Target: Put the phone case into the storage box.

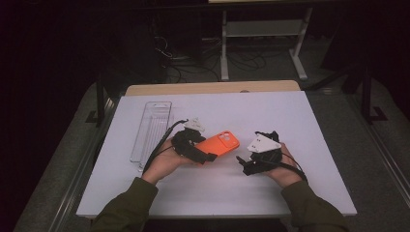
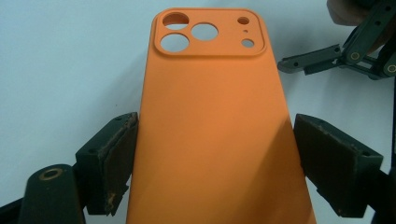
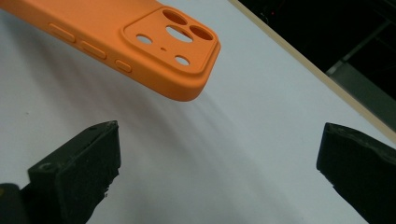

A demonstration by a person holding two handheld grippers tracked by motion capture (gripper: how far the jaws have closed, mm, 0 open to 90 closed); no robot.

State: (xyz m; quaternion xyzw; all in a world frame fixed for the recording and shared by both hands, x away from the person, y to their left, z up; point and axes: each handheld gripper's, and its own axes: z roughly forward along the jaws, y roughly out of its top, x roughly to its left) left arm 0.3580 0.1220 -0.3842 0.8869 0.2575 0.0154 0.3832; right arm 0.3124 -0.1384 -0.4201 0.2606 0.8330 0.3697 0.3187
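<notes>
An orange phone case (image 1: 218, 142) with camera cut-outs is held a little above the white table (image 1: 290, 116), back side up. My left gripper (image 1: 205, 153) is shut on its lower end; in the left gripper view the case (image 2: 215, 93) sits between both pads (image 2: 116, 154) of the gripper (image 2: 215, 154). To the right of the case, my right gripper (image 1: 244, 164) is open and holds nothing. In the right gripper view its jaws stand wide apart (image 3: 219, 158), with the case's camera end (image 3: 159, 42) hanging above and to the left. The right gripper (image 2: 345, 56) also shows far off in the left gripper view.
A clear plastic tray (image 1: 152, 128) lies lengthwise on the table's left part, beyond my left hand. A wooden strip (image 1: 212, 88) borders the far edge. Past the table are a dark floor, cables and a white desk frame (image 1: 261, 34).
</notes>
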